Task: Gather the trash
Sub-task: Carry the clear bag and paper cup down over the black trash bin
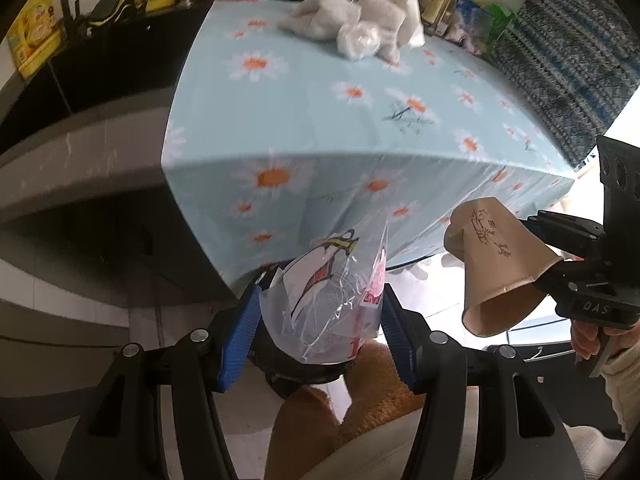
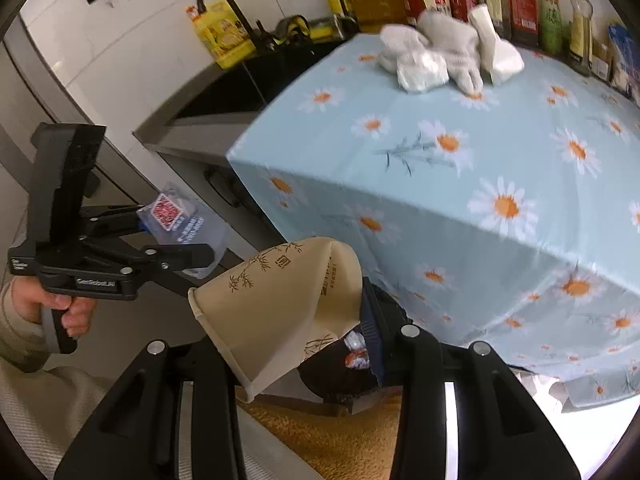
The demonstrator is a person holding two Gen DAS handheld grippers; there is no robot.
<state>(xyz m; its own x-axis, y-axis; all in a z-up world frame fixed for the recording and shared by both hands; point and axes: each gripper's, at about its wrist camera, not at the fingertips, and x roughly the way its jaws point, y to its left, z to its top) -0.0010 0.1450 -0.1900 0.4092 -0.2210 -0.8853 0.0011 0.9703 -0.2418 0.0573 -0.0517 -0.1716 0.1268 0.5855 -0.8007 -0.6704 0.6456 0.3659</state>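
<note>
Left gripper [image 1: 320, 316] clamped on crumpled clear printed plastic wrapper [image 1: 328, 300]; right gripper [image 2: 296, 328] pinching squashed tan paper cup [image 2: 276, 304], both below the daisy-print blue tablecloth [image 2: 460, 184] edge.

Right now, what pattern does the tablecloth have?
Light blue tablecloth with white, orange-centred daisies; the right wrist view shows it best.

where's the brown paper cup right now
The crushed paper cup is pinched in the right gripper, held off the table's front edge, right of the left gripper's plastic wrapper.
</note>
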